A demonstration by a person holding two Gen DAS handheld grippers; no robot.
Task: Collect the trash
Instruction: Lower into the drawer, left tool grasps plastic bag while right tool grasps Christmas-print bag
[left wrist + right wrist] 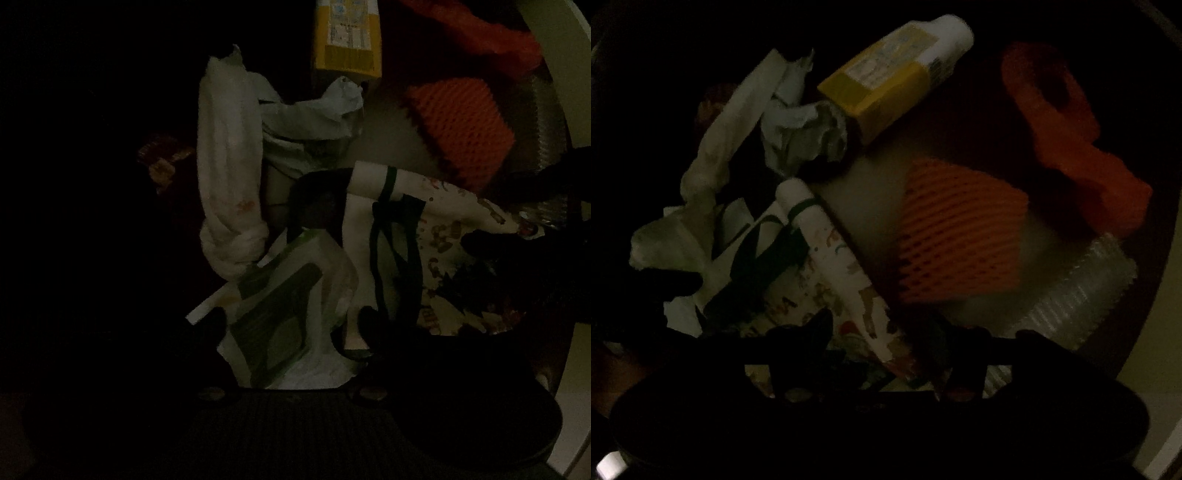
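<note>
All items lay heaped inside a bin (1167,206). A carton (886,85) lay at the far side, a crumpled paper (801,136) touching its near end. A foam net (960,229) sat right of centre, a printed cup (846,273) to its left, beside a plastic bag (284,314). A twisted tissue (229,177) lay leftmost.

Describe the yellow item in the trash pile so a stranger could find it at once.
Start at the orange foam net lying mid-pile in the right wrist view. Look up and left, past the crumpled grey paper. There lies the yellow-and-white tube, tilted, white end uppermost; it is the only yellow, smooth-sided thing among crumpled wrappers.
</note>
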